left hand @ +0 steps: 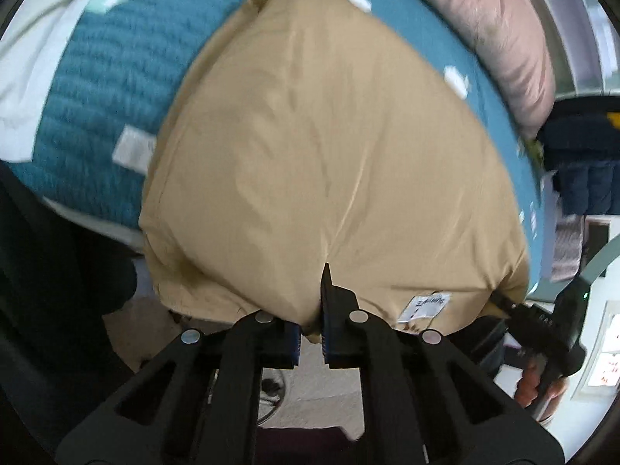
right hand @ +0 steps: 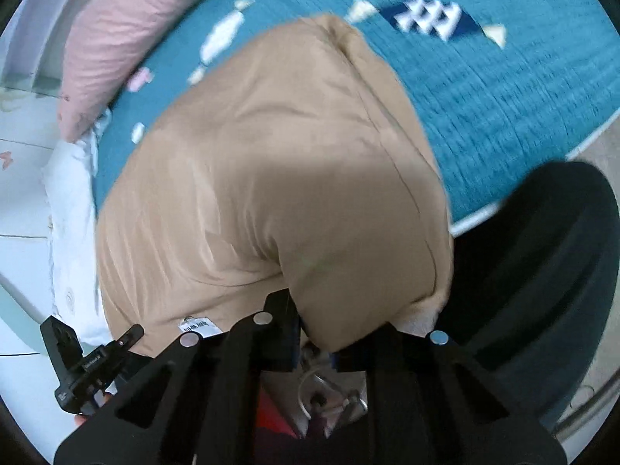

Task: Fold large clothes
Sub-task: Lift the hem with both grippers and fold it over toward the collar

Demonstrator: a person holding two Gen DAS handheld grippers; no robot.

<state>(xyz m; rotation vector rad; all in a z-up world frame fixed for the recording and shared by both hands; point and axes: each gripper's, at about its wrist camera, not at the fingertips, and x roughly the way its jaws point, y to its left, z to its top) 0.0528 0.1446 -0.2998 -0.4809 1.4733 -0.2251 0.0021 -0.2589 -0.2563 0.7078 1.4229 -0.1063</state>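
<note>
Left wrist: tan garment (left hand: 329,147) lengthwise away.

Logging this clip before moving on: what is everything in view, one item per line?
Tan garment: one, beige, spread on the bed, near edge hanging off.
White label: one, at the garment's near hem.
Bedspread: one, teal with white shapes, under the garment.
Pillow: one, pink, at the bed's far side.
Left gripper: black, shut on the garment's hem.
Right gripper: black, shut on the garment's edge.
</note>
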